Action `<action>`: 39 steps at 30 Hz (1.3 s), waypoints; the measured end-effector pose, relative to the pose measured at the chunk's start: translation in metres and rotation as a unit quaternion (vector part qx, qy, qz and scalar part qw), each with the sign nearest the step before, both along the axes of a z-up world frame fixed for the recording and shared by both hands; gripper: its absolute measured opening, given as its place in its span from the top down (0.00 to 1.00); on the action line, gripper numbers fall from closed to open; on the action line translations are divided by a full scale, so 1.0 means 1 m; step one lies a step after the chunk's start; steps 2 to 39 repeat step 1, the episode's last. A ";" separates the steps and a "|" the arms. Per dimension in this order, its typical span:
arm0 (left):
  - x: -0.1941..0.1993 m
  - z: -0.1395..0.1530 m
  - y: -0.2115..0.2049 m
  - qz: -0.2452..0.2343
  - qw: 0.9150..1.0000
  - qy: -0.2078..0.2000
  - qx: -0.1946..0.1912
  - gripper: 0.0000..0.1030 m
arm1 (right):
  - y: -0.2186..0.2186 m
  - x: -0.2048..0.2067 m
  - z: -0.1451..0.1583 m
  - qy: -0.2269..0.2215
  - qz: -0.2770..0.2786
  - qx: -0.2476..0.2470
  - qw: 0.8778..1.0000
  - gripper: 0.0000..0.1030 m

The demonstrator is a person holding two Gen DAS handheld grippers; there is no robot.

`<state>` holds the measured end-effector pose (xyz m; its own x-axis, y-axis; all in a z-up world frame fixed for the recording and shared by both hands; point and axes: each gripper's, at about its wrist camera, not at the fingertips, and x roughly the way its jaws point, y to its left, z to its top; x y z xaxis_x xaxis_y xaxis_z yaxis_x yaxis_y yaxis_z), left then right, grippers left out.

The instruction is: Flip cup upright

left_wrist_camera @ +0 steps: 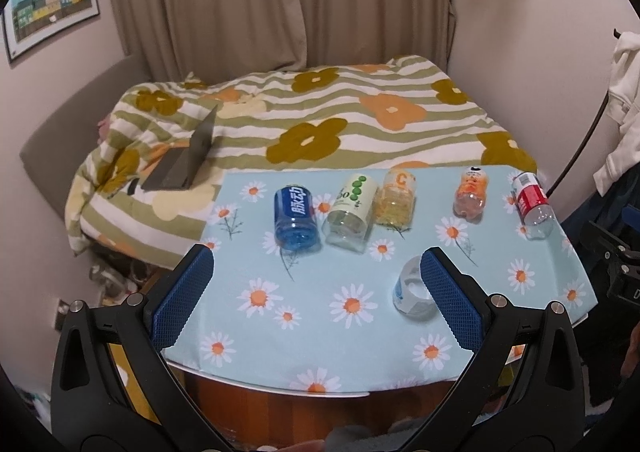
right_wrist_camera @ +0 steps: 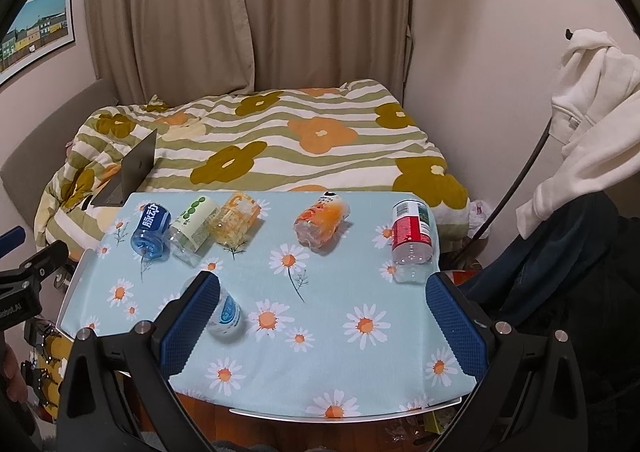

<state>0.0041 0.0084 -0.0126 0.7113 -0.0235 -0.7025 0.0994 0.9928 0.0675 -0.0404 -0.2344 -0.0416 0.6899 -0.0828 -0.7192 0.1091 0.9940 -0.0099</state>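
Several cut-bottle cups lie on their sides on the daisy tablecloth (left_wrist_camera: 320, 316). A row at the back holds a blue cup (left_wrist_camera: 295, 218) (right_wrist_camera: 150, 229), a white-green cup (left_wrist_camera: 351, 210) (right_wrist_camera: 193, 226), a yellow cup (left_wrist_camera: 396, 201) (right_wrist_camera: 236, 223), an orange cup (left_wrist_camera: 471, 190) (right_wrist_camera: 322, 221) and a red cup (left_wrist_camera: 533, 204) (right_wrist_camera: 412, 236). A clear cup with a white-blue label (left_wrist_camera: 412, 292) (right_wrist_camera: 226, 314) lies nearer the front. My left gripper (left_wrist_camera: 316, 288) is open and empty above the front edge, its right finger beside the clear cup. My right gripper (right_wrist_camera: 324, 316) is open and empty, its left finger partly hiding the clear cup.
A bed with a flowered striped quilt (left_wrist_camera: 320, 124) lies behind the table, with an open laptop (left_wrist_camera: 188, 160) on it. Curtains (left_wrist_camera: 280, 0) hang behind. A white garment (right_wrist_camera: 592, 140) hangs at the right. The table's front edge (right_wrist_camera: 340, 418) is just below the grippers.
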 end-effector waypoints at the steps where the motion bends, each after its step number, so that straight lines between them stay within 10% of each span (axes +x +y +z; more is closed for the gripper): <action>1: -0.002 -0.002 0.000 0.001 1.000 -0.001 -0.002 0.00 | 0.002 0.000 -0.001 0.000 0.005 0.001 1.000 0.00; 39: -0.002 -0.002 0.000 0.001 1.000 -0.001 -0.002 0.00 | 0.002 0.000 -0.001 0.000 0.005 0.001 1.000 0.00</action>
